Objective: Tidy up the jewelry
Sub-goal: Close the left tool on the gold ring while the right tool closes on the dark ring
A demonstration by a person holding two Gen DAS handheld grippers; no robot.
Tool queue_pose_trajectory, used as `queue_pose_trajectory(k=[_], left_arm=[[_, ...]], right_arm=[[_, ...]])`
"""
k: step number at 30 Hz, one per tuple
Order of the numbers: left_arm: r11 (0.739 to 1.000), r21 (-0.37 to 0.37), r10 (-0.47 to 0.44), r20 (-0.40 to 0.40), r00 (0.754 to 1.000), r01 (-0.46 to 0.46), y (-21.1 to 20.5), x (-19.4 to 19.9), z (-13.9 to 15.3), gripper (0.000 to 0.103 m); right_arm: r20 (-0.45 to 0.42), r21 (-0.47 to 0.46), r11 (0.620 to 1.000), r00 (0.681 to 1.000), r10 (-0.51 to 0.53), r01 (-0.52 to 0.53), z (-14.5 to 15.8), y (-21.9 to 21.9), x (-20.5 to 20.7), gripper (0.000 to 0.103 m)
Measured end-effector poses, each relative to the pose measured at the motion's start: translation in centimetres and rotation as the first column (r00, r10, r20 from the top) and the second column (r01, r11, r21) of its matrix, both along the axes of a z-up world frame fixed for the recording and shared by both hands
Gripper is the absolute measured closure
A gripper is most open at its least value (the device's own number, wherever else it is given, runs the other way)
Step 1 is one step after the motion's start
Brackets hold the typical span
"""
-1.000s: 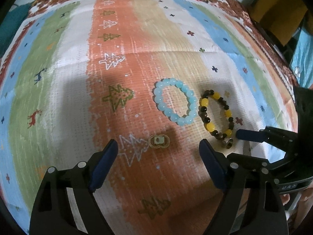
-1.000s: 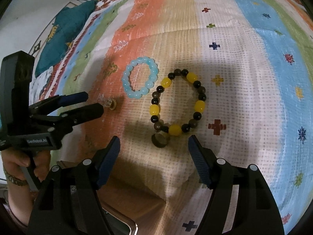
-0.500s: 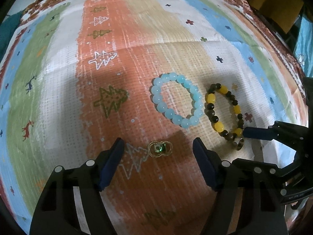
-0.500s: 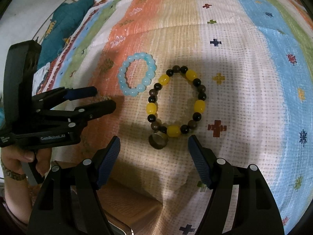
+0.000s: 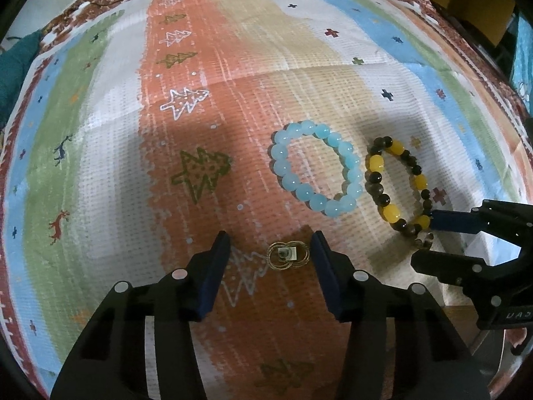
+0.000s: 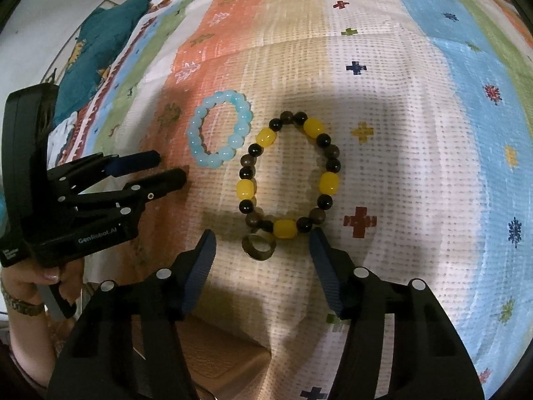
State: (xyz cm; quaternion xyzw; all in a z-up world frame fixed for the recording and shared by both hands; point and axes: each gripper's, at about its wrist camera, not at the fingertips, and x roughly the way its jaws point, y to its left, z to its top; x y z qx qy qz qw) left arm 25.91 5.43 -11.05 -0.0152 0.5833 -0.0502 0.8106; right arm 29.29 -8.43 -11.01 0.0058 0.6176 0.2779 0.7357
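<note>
A small gold ring with a stone (image 5: 287, 255) lies on the patterned cloth between the fingers of my open left gripper (image 5: 271, 250). A pale blue bead bracelet (image 5: 316, 171) (image 6: 218, 133) lies beyond it. A black and yellow bead bracelet (image 5: 396, 188) (image 6: 288, 173) lies to its right. A dark bronze band ring (image 6: 258, 247) rests against that bracelet's near edge, between the fingers of my open right gripper (image 6: 261, 245). The right gripper also shows in the left wrist view (image 5: 429, 233), and the left gripper in the right wrist view (image 6: 170, 168).
The striped, patterned cloth (image 5: 200, 100) covers the whole surface. A teal cushion (image 6: 100, 40) lies at the far left edge. A brown box corner (image 6: 220, 350) sits under the cloth's near edge. A tan box (image 5: 473, 3) stands beyond the far right corner.
Both grippers have moved forward and lower over the cloth. The left jaws have narrowed around the gold ring; the right gripper has closed in on the bronze ring.
</note>
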Motion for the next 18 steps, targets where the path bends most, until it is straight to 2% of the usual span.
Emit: queue_pose_trajectory(k=[5, 9, 13, 15, 18], left_arm=[[1.0, 0.02, -0.003, 0.007, 1.0, 0.003, -0.15, -0.05, -0.03, 0.06], [1.0, 0.027, -0.003, 0.014, 1.0, 0.002, -0.21, -0.05, -0.06, 0.07], [1.0, 0.029, 0.002, 0.017, 1.0, -0.002, -0.02, -0.13, -0.02, 0.076], [1.0, 0.027, 0.002, 0.018, 1.0, -0.002, 0.07, -0.21, 0.01, 0.081], [1.0, 0.021, 0.001, 0.016, 1.0, -0.001, 0.05, -0.31, 0.06, 0.086]], right_arm=[[0.006, -0.02, 1.0, 1.0, -0.006, 0.006, -0.01, -0.31, 0.03, 0.057], [0.003, -0.025, 1.0, 1.0, -0.011, 0.011, -0.05, -0.58, 0.04, 0.067], [0.007, -0.035, 0.999, 1.0, -0.008, 0.008, -0.07, -0.51, 0.04, 0.07], [0.007, -0.035, 0.999, 1.0, -0.012, 0.013, -0.09, -0.67, 0.08, 0.078], [0.004, -0.037, 0.999, 1.0, -0.018, 0.018, -0.17, -0.72, 0.16, 0.083]])
